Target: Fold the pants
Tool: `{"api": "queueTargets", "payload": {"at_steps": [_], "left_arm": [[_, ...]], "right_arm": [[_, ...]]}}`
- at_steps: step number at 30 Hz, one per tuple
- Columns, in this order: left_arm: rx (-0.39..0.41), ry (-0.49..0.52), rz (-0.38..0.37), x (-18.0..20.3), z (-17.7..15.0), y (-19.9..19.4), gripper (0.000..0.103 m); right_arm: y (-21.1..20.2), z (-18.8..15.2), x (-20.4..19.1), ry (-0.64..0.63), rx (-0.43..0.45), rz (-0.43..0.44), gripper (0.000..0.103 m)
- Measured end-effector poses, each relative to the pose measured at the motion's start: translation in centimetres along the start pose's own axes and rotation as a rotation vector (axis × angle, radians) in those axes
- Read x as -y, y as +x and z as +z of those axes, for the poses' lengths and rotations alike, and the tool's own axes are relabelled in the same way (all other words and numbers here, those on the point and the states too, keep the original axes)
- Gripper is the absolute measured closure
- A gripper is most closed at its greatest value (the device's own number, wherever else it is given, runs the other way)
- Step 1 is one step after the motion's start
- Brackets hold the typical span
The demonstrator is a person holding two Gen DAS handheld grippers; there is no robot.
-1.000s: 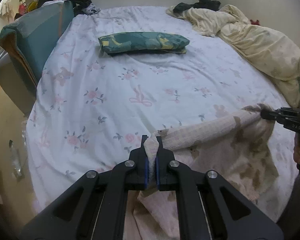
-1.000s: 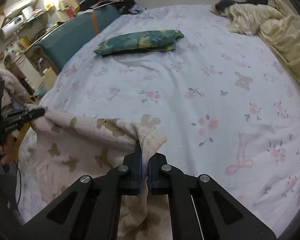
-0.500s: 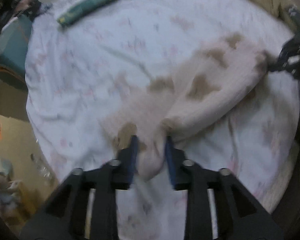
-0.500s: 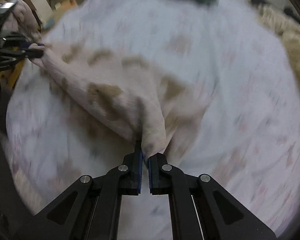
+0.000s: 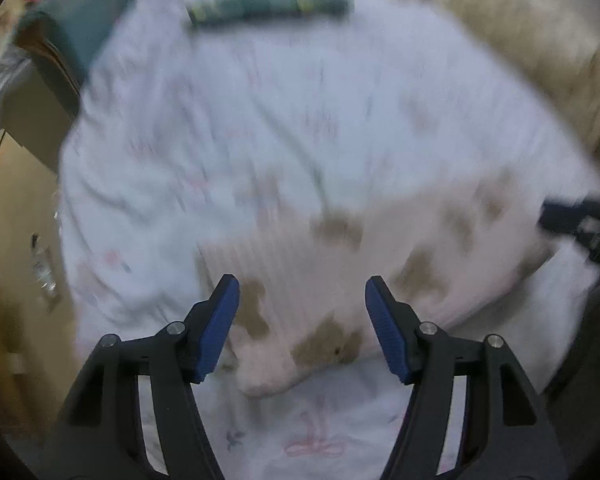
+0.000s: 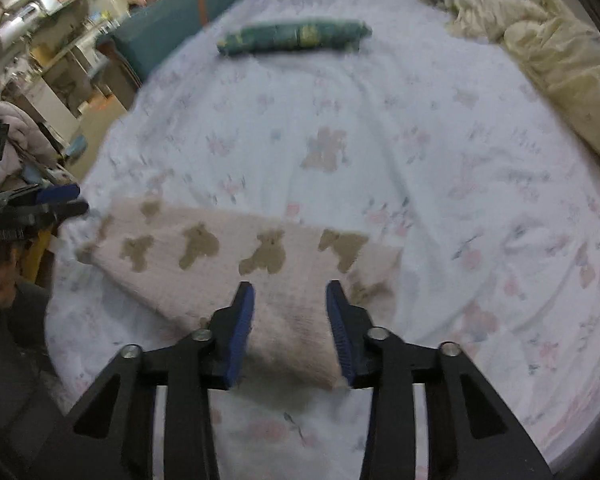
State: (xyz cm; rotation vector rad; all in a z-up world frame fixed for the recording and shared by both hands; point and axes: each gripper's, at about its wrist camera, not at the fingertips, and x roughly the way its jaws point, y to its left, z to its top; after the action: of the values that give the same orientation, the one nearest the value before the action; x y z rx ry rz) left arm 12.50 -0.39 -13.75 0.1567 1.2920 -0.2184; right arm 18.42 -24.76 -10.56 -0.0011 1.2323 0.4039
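The pink pants with brown bear prints lie flat in a folded band on the bed's near part, also seen blurred in the left wrist view. My left gripper is open and empty above the pants' left end. My right gripper is open and empty above the pants' right end. Each gripper shows at the edge of the other's view: the right one and the left one.
The bed has a white floral sheet. A folded green patterned garment lies at the far side. A cream duvet is heaped at the right. A teal box and cluttered shelves stand left of the bed.
Both grippers held the pants' edge shut a second ago. They swung the pants down onto the bed, opened and let go. The pants now lie flat.
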Motion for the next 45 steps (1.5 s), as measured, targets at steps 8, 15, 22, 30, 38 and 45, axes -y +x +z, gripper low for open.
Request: {"api": "queueTargets", "payload": {"at_steps": [8,15,22,30,38,45], "left_arm": [[-0.150,-0.025,0.132,-1.9,-2.9,2.4,0.046],[0.063,-0.277,0.028,-5.1,-0.4,-1.4,0.043],[0.133,-0.062,-0.060,1.8,0.7,-0.6,0.043],[0.061,-0.052,-0.048,4.9,-0.1,3.3,0.042],[0.030,-0.080,0.045,2.6,-0.7,3.3,0.041],[-0.023,-0.250,0.181,-3.2,-1.5,3.6,0.041]], "right_arm": [[3.4,-3.3,0.1,-0.001,-0.259,-0.027,0.075],[-0.7,-0.8,2.8,0.181,-0.028,0.025,0.064],[0.0,1.1,-0.6,0.083,0.072,0.051,0.064],[4.1,0.9,-3.9,0.077,-0.048,0.102,0.064],[5.6,-0.5,0.3,0.158,-0.168,-0.108,0.068],[4.3,-1.5,4.9,0.311,-0.188,-0.162,0.070]]}}
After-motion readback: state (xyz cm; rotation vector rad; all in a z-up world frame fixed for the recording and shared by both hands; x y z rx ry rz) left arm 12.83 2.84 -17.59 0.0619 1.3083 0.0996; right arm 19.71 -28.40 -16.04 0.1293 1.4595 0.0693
